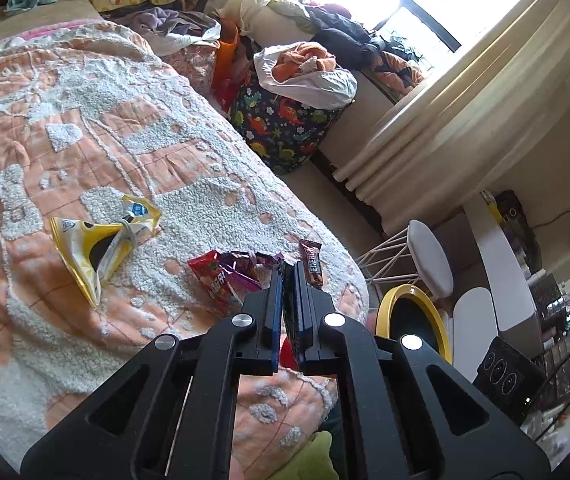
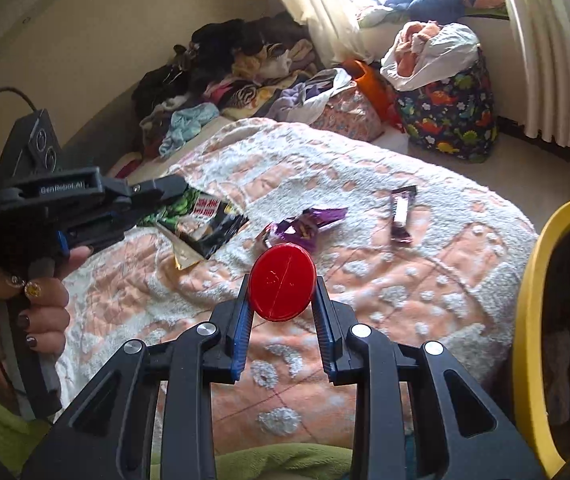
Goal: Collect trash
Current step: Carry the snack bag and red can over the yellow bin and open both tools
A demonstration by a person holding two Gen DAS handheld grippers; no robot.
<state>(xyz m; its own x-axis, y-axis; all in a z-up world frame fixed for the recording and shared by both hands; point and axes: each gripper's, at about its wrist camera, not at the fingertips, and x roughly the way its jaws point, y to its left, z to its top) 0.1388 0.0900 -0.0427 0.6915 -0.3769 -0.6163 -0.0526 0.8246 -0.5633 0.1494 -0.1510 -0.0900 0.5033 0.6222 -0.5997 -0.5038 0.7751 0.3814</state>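
Both our grippers carry trash above the quilted bed (image 2: 425, 280).

Our right gripper (image 2: 282, 290) pinches a red round lid (image 2: 282, 288) between its fingers; our left gripper (image 2: 165, 192) clamps a black-and-green wrapper (image 2: 201, 224); a purple wrapper (image 2: 309, 226) and a chocolate bar (image 2: 402, 212) lie on the quilt; a crumpled yellow packet (image 1: 101, 240) lies further over; a yellow bin (image 2: 529, 320) stands just beside the bed.

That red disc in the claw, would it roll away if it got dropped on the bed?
Probably not far. The red disc looks flat, round and rigid, so it could roll on edge, but the tufted bedspread is soft and bumpy and would likely stop it or tip it flat. It looks like light plastic, held by its rim in the right claw.
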